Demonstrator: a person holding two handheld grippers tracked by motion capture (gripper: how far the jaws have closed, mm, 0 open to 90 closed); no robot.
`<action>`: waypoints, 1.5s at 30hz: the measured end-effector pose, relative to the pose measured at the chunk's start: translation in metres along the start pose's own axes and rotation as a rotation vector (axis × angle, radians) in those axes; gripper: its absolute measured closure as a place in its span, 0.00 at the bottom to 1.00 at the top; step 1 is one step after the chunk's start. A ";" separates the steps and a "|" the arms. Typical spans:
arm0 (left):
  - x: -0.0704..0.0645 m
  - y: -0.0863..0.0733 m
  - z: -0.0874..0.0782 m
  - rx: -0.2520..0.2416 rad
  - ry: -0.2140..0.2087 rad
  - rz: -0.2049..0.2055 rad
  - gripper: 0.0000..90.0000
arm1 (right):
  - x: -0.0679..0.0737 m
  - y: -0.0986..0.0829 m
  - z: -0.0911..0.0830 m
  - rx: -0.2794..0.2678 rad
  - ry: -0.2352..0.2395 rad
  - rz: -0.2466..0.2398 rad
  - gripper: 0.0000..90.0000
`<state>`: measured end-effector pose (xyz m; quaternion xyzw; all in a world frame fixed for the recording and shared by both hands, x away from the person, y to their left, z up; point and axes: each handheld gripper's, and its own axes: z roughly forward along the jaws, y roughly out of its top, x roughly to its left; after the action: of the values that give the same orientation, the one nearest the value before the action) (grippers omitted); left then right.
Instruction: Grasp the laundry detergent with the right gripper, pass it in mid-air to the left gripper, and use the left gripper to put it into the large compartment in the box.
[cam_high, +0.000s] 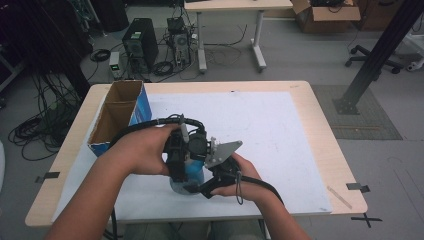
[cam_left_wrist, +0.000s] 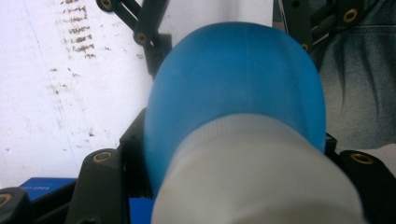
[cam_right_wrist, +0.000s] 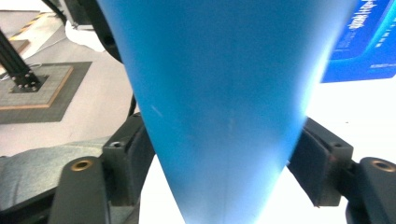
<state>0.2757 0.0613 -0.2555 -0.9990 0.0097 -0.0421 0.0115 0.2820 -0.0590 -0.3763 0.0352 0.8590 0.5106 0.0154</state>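
A blue bottle with a white cap stands on the white sheet near the table's front edge, between both hands. My left gripper comes down on it from above. In the left gripper view the white cap sits between the two black jaws of my left gripper, with the blue body beyond it. My right gripper comes in low from the right. In the right gripper view its pads press on both sides of the blue body, so my right gripper is shut on it.
An open cardboard box with blue sides stands at the table's left, just behind the left hand; its blue side is close by. The white sheet stretches right and back. A computer tower and cables lie on the floor beyond.
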 end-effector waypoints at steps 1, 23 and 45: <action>0.000 0.000 0.000 -0.003 0.002 -0.001 0.43 | 0.000 0.000 -0.001 -0.003 0.005 0.003 0.32; 0.002 0.003 -0.008 0.006 -0.014 -0.017 0.43 | 0.002 -0.003 -0.008 -0.024 -0.012 0.011 0.09; 0.012 0.000 -0.020 0.009 -0.039 -0.136 0.43 | -0.004 -0.016 -0.076 -0.040 -0.069 0.049 0.01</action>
<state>0.2862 0.0604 -0.2349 -0.9979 -0.0585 -0.0234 0.0134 0.2808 -0.1331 -0.3540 0.0733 0.8464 0.5265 0.0333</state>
